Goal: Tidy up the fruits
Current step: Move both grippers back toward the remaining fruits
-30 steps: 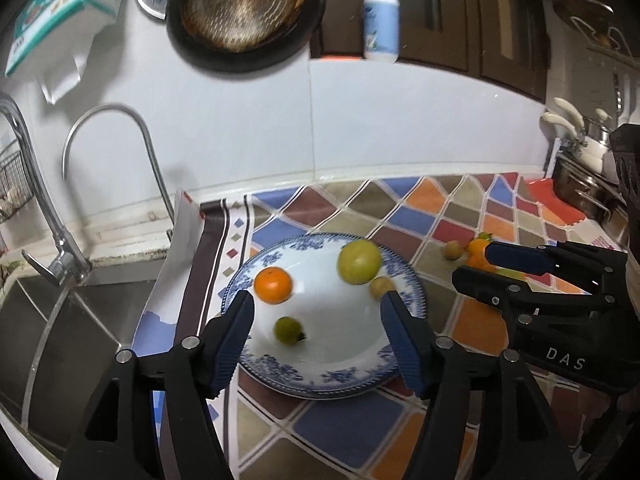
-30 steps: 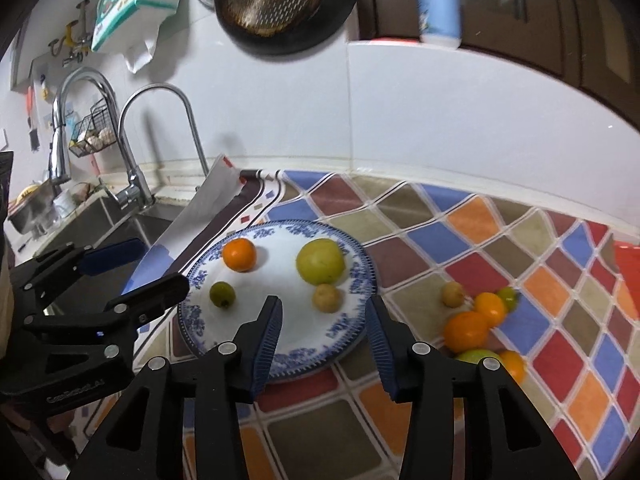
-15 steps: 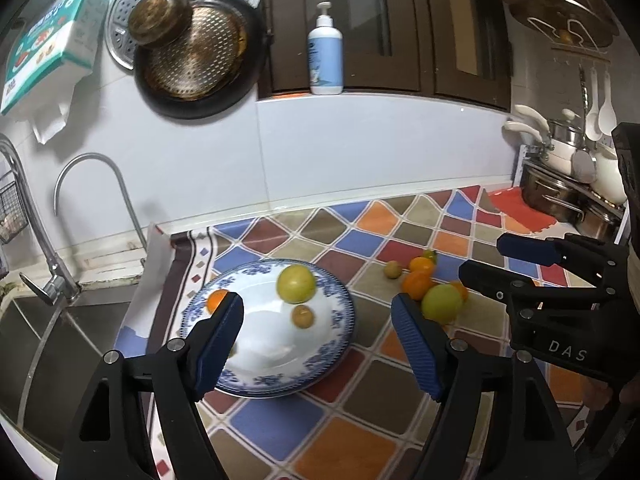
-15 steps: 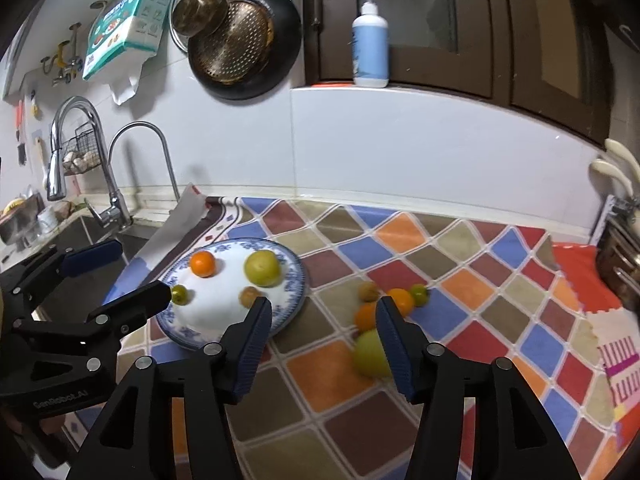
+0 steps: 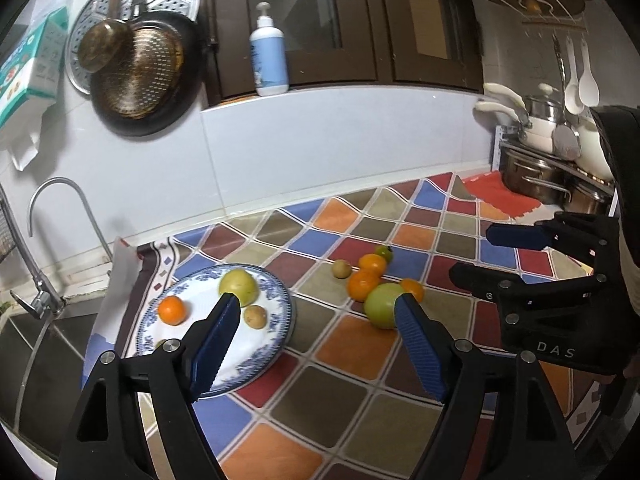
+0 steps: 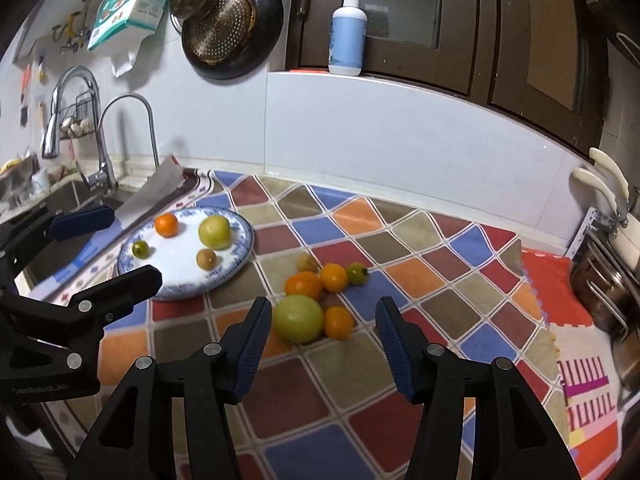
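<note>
The big green fruit (image 6: 298, 318) lay on the counter (image 6: 400, 264) at the near edge of the loose cluster, just ahead of the right claw (image 6: 320, 344) at about eleven o'clock from the midpoint of its gap and close against its left finger. A small orange (image 6: 338, 322) touched the green fruit at its three o'clock. Behind them, toward twelve o'clock, sat two more oranges, a small green-yellow fruit and a small tan one. Being round, the green fruit offered no long axis to line up with.

The right claw stood open and empty, its jaws having just widened. The left claw (image 5: 318, 320) was open and empty too, its jaws also just widened; in its own view the green fruit (image 5: 385, 305) sat at about two o'clock, half hidden by its right finger, while the blue-patterned plate (image 5: 280, 300) with four fruits lay at its ten o'clock.

The right claw looked the nearer and better aligned; judging by the layout, a small shift left and forward would centre the green fruit, though the touching orange could be nudged.
</note>
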Tool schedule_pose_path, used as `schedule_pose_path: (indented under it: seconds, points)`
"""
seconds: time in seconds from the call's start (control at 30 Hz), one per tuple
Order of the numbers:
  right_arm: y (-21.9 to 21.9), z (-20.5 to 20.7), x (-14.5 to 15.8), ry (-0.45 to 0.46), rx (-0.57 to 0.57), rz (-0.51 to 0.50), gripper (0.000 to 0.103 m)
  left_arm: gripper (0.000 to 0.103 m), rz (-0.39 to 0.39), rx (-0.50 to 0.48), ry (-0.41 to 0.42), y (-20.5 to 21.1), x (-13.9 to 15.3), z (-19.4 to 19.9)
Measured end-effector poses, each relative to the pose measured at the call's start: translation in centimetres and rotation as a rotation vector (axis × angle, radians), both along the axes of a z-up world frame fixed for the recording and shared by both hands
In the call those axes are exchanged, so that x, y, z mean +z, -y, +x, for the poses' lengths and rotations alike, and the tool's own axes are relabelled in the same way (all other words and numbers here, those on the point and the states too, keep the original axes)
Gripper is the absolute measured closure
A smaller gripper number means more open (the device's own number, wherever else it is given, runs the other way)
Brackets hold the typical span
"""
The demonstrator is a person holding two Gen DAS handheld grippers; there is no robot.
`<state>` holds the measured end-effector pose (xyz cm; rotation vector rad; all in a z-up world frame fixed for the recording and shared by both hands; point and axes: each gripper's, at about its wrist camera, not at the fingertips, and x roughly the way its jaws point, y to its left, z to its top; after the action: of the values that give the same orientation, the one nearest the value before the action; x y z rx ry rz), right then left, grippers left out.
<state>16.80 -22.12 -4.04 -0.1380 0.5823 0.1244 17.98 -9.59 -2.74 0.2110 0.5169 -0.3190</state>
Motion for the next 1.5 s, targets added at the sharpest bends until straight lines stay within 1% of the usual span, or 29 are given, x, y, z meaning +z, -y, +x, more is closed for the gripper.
schedule_pose_path:
  seconds: [0.2,0.43,0.53,0.73,0.93,1.0,1.1,1.2,1.27,1.4,1.5]
  points:
    - [1.5,0.6,-1.2,-0.023,0.051,-0.046,0.048,0.023,0.027,-0.027,-0.031,2.5,-1.5,0.8]
    - [2.6,2.2,-3.0,-0.051,0.137,-0.056,0.048,0.023,0.055,-0.074,-0.061,4.7,-3.5,2.0]
    - [2.8,3.2,-4.0,-0.067,0.17,-0.071,0.048,0.024,0.071,-0.084,-0.087,5.3,-4.5,3.0]
    - [3.2,5.3,-6.1,-0.115,0.209,-0.091,0.048,0.024,0.085,-0.097,-0.128,5.9,-6.0,5.0]
    - [3.2,6.8,-7.6,-0.149,0.246,-0.084,0.049,0.029,0.091,-0.135,-0.167,6.5,-7.2,6.5]
    - [3.2,7.2,-8.0,-0.155,0.251,-0.085,0.049,0.032,0.093,-0.149,-0.177,6.7,-7.5,6.9]
    - [3.2,7.9,-8.5,-0.169,0.264,-0.083,0.05,0.034,0.115,-0.176,-0.187,6.9,-8.1,7.4]
    - [3.1,8.7,-9.1,-0.201,0.28,-0.08,0.054,0.035,0.12,-0.196,-0.196,7.0,-8.3,7.8]
    - [3.0,9.2,-9.2,-0.22,0.29,-0.069,0.055,0.036,0.116,-0.204,-0.205,7.1,-8.5,8.1]
    - [3.0,9.8,-9.3,-0.224,0.287,-0.072,0.055,0.038,0.102,-0.214,-0.223,7.1,-8.6,8.9]
    - [3.1,10.3,-9.4,-0.236,0.289,-0.063,0.059,0.039,0.094,-0.216,-0.236,7.1,-8.7,9.5]
